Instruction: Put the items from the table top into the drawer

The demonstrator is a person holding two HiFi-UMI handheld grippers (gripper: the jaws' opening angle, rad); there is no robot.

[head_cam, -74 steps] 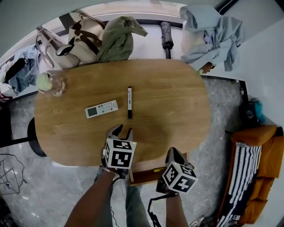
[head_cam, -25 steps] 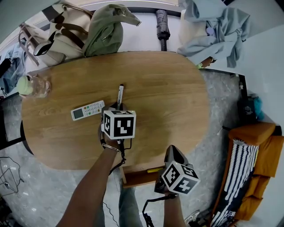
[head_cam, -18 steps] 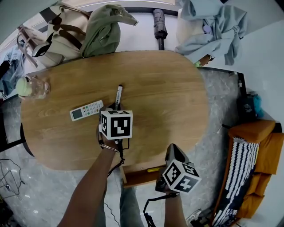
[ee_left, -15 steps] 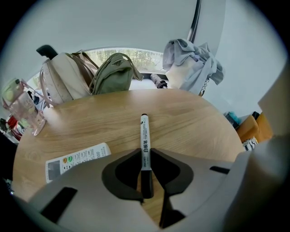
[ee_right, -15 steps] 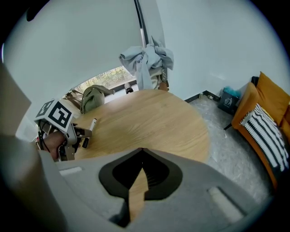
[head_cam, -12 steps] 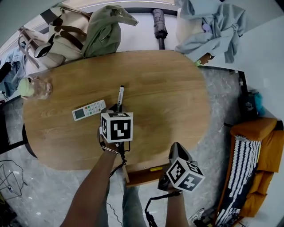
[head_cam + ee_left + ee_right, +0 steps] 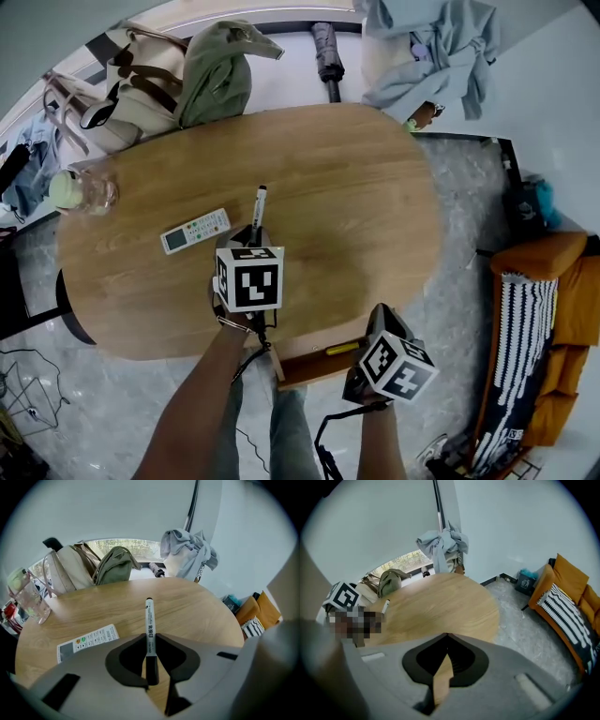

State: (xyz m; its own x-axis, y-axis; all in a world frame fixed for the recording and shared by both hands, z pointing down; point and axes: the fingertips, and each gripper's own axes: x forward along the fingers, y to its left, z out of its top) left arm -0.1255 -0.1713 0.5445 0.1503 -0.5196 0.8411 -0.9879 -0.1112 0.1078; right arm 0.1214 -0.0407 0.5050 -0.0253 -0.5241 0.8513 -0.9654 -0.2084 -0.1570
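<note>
A black-and-white marker [image 7: 259,208] is pinched at its rear end by my left gripper [image 7: 251,232], over the middle of the oval wooden table [image 7: 366,206]. In the left gripper view the marker [image 7: 149,620] sticks forward from between the jaws of the left gripper [image 7: 150,638], just above the wood. A white remote control [image 7: 195,231] lies flat to the left, and it also shows in the left gripper view [image 7: 86,641]. The open drawer [image 7: 314,364] juts out under the table's near edge. My right gripper [image 7: 382,323] hangs at the drawer's right end. Its jaws [image 7: 447,634] meet at the tips with nothing between them.
A yellow item [image 7: 340,349] lies in the drawer. A clear cup with a green lid [image 7: 84,190] stands at the table's left end. Bags [image 7: 178,70], an umbrella [image 7: 323,47] and clothes [image 7: 427,47] are beyond the far edge. An orange sofa [image 7: 553,309] is on the right.
My left gripper has lifted the marker slightly off the table and drawn back a little toward the near edge. The right gripper has shifted a little to the right by the drawer.
</note>
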